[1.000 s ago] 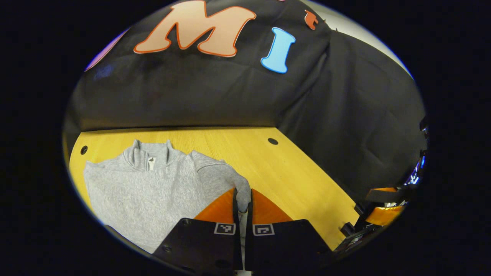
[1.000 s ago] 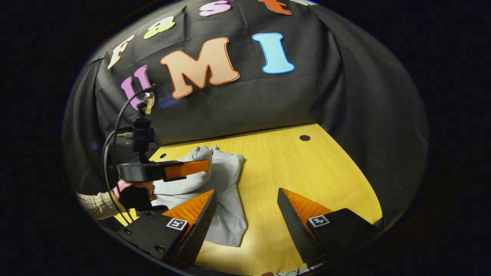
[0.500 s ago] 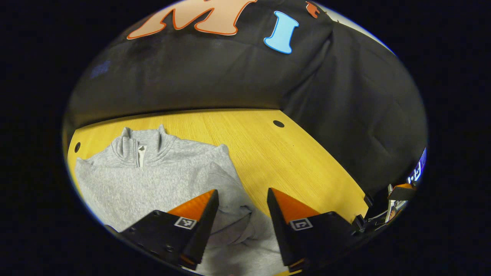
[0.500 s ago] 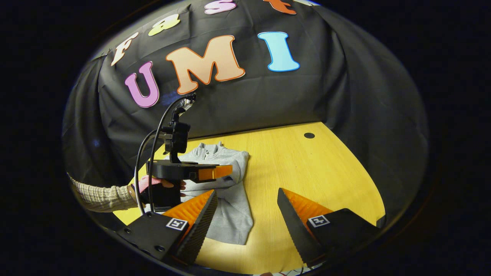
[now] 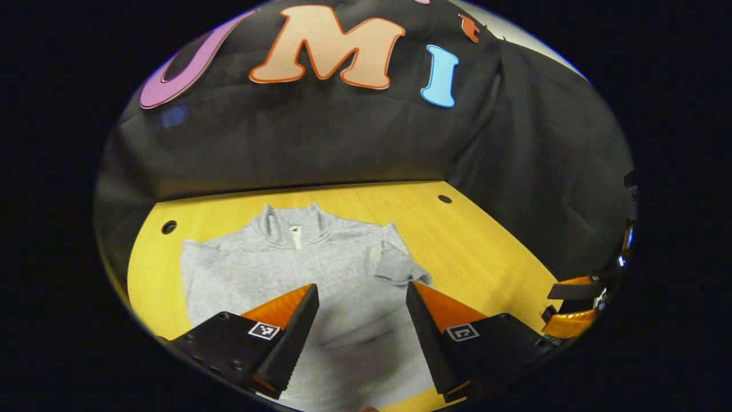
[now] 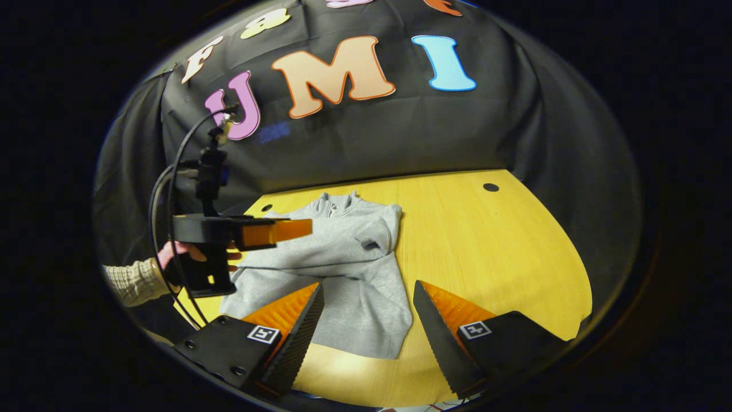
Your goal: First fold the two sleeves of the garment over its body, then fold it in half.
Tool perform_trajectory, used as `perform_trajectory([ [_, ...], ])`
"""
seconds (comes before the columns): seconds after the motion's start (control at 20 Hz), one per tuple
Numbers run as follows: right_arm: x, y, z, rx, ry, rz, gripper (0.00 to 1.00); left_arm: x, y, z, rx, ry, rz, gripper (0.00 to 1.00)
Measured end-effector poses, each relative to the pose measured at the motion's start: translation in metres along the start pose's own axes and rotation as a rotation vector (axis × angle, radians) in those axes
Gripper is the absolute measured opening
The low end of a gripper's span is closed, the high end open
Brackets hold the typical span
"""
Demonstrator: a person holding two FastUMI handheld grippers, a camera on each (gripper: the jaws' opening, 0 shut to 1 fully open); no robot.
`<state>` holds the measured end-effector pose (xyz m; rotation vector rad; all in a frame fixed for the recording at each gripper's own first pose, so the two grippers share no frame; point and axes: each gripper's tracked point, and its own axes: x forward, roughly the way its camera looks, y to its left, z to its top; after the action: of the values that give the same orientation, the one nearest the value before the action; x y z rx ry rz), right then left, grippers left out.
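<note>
Surface: yellow wooden table (image 6: 503, 252) with small round holes near its far corners, backed by the booth's black cloth wall (image 5: 343, 143).

Garment: we see a grey zip-neck sweatshirt (image 5: 297, 269) lying flat on the table, collar (image 5: 293, 222) toward the wall and hem toward us.

Sleeves: one sleeve (image 6: 320, 257) lies folded across the body, its cuff (image 5: 400, 268) resting on the chest near the shoulder edge. We cannot tell for sure from these views how the other sleeve lies, though no sleeve sticks out past the body.

Left gripper (image 5: 361, 312): jaws spread wide, holding nothing, hovering above the lower body of the sweatshirt. The right gripper view catches it from the side (image 6: 303, 229), carried by a hand (image 6: 197, 254) in a knitted sleeve.

Right gripper (image 6: 369, 312): jaws also apart and empty, over the hem corner near the table's front edge.

Step in hand: we judge the sleeve folds finished or nearly so, with both grippers free for the fold in half.

Next move: we would need each gripper to pinch one hem corner through both layers, then lift together and carry the hem up to the shoulders without dragging the folded sleeve out of place.
</note>
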<state>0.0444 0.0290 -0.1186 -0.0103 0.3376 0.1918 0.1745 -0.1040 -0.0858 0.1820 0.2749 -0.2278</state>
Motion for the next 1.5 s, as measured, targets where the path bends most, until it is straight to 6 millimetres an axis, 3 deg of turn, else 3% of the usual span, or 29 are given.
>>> perform_trajectory([
  [0.15,0.007,0.01,-0.014,-0.028,0.037,0.02,0.98,-0.036,0.033,-0.015,0.006,0.003,0.057,0.89],
  [0.3,0.015,0.011,-0.033,-0.051,0.084,0.018,0.98,-0.071,0.051,-0.045,-0.009,0.029,0.104,0.89],
  [0.5,0.022,0.0,-0.06,-0.055,0.142,-0.007,0.98,-0.107,0.073,-0.1,-0.078,0.093,0.182,0.89],
  [0.65,0.031,-0.005,-0.084,-0.026,0.192,-0.012,0.98,-0.128,0.084,-0.148,-0.149,0.171,0.232,0.9],
  [0.75,0.036,-0.011,-0.099,-0.025,0.223,-0.026,0.98,-0.139,0.093,-0.17,-0.175,0.206,0.26,0.9],
  [1.0,0.047,-0.024,-0.131,-0.059,0.297,-0.071,0.98,-0.148,0.117,-0.204,-0.228,0.252,0.323,0.9],
  [1.15,0.052,-0.026,-0.144,-0.087,0.322,-0.092,0.94,-0.147,0.119,-0.217,-0.262,0.275,0.338,0.9],
  [1.3,0.059,-0.027,-0.146,-0.109,0.326,-0.098,0.94,-0.143,0.119,-0.224,-0.264,0.297,0.353,0.89],
  [1.35,0.057,-0.027,-0.145,-0.113,0.323,-0.105,0.98,-0.142,0.12,-0.224,-0.257,0.297,0.361,0.89],
  [1.45,0.058,-0.027,-0.146,-0.119,0.327,-0.113,0.94,-0.145,0.127,-0.234,-0.235,0.339,0.403,0.88],
  [1.5,0.058,-0.027,-0.146,-0.128,0.328,-0.115,0.98,-0.14,0.127,-0.225,-0.211,0.301,0.401,0.87],
])
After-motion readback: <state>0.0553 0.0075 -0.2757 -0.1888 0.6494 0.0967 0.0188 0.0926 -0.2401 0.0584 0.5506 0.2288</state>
